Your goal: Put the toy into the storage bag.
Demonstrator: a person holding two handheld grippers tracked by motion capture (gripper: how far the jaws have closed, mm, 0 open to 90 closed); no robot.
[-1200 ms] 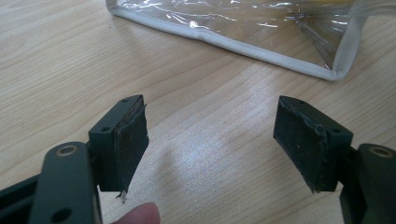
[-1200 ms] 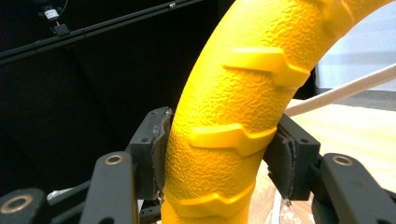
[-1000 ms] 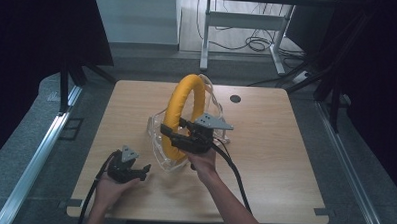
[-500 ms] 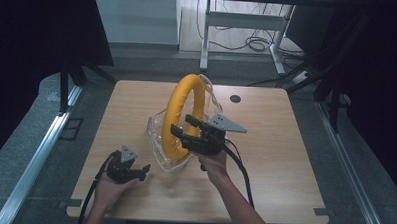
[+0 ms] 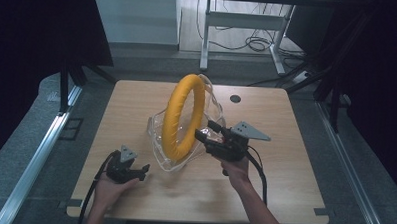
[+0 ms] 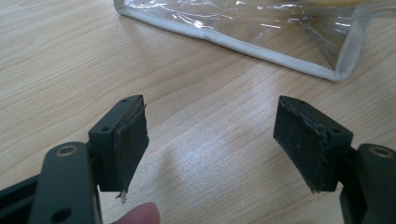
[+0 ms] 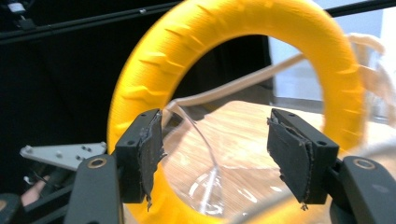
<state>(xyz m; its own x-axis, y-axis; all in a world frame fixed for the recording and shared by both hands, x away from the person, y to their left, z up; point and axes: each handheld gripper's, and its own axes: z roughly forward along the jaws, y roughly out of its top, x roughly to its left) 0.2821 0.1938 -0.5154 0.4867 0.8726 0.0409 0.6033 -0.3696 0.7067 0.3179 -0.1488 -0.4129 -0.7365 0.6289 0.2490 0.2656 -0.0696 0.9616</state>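
Observation:
A yellow ring (image 5: 184,116) stands upright on the wooden table (image 5: 284,185), partly inside a clear plastic bag (image 5: 158,140) with a white edge. My right gripper (image 5: 204,130) is just right of the ring and points at it. Its jaws have just been closing, but they stand apart with nothing pressed between them. In the right gripper view the ring (image 7: 233,28) and a clear bag edge (image 7: 201,135) lie beyond the gripper (image 7: 215,154). My left gripper (image 5: 143,171) rests open near the front left. The bag's corner (image 6: 243,28) lies ahead of the left gripper (image 6: 210,140).
A dark round hole (image 5: 235,99) sits in the table's far right part. Behind the table stands a metal desk frame (image 5: 239,23) with cables on the floor. Dark curtains hang on both sides. A thumb tip (image 6: 140,215) shows below the left jaws.
My right gripper has drawn back to the right, from over the ring and bag to beside them. The ring stays upright. The left gripper has not moved.

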